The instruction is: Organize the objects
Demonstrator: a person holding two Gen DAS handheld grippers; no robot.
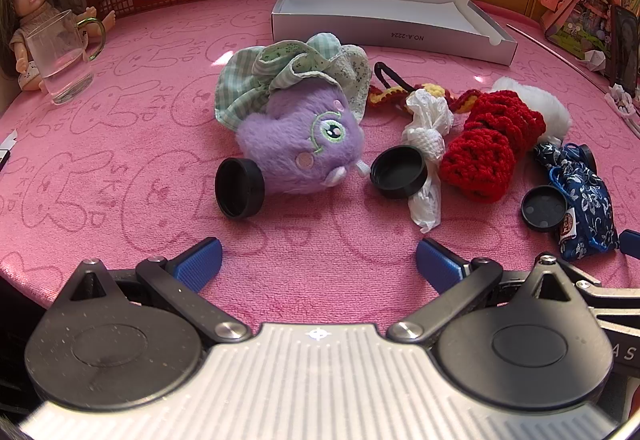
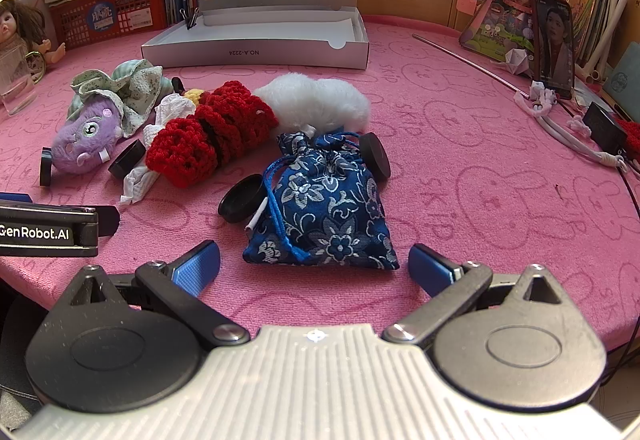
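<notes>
Both claws hung above the near edge of the pink surface (image 1: pixel 120 168), tilted downward toward the clutter, and neither touched anything. The left claw (image 1: pixel 319 264) stood released, its blue pads spread wide over bare cloth, aimed at the purple plush toy (image 1: pixel 300 148) lying on its side with a black cap (image 1: pixel 239 187) against its near flank and another black cap (image 1: pixel 399 171) by its nose. The right claw (image 2: pixel 314 266) was likewise released, its pads wide apart, with the blue floral pouch (image 2: pixel 324 208) lying just ahead of the gap and not gripped. A black cap (image 2: pixel 244 198) leaned on the pouch's left edge. Beyond it lay the red crochet piece (image 2: pixel 208 136), a crumpled white tissue (image 2: pixel 160 120) and a white fluffy item (image 2: pixel 320 100). The open silver box (image 2: pixel 256 48) sat empty at the far side, well apart from the pile.
</notes>
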